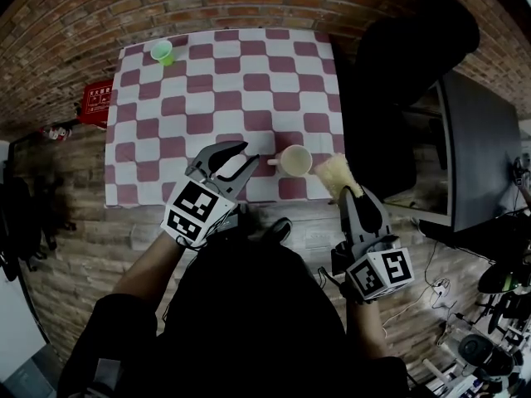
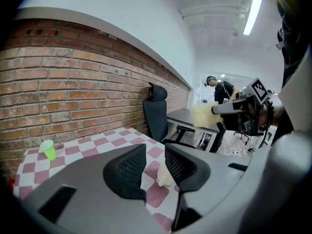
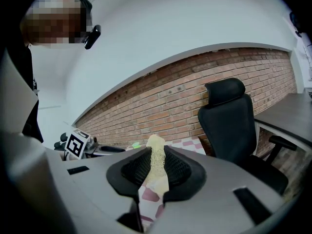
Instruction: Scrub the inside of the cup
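Note:
A cream cup [image 1: 294,161] with its handle to the left stands upright near the front edge of the checked table [image 1: 224,81]. My left gripper [image 1: 250,152] is open just left of the cup's handle and touches nothing. In the left gripper view the cup [image 2: 162,176] shows low between the parted jaws of that gripper [image 2: 155,155]. My right gripper [image 1: 347,193] is shut on a yellow sponge [image 1: 338,175], held just right of the cup at the table's front right corner. The sponge [image 3: 157,160] stands up between that gripper's [image 3: 156,164] closed pads.
A small green cup [image 1: 163,52] stands at the table's far left corner. A black office chair [image 1: 406,65] stands close against the table's right side, with a dark desk [image 1: 481,148] beyond it. A brick wall lies behind the table, and a red object [image 1: 97,102] sits left of it.

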{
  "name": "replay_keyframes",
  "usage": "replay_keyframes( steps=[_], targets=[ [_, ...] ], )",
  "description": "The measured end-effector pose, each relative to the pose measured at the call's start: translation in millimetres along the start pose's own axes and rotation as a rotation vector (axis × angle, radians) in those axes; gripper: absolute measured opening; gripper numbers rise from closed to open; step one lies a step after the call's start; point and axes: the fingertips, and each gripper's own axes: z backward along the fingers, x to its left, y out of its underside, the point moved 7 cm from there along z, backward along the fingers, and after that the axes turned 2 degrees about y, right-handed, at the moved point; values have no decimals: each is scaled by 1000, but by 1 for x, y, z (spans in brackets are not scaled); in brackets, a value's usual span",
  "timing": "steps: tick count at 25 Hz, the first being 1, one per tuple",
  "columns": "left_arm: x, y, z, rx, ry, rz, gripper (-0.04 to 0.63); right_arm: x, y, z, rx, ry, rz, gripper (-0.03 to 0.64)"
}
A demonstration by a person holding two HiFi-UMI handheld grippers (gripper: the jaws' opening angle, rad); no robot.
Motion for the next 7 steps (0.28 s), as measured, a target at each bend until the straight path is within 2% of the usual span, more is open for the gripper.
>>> replay_keyframes(
  steps=[7],
  targets=[
    [-3,2,-10,32,24,-61,129,-3,-2,0,3,10,0,87]
  ],
)
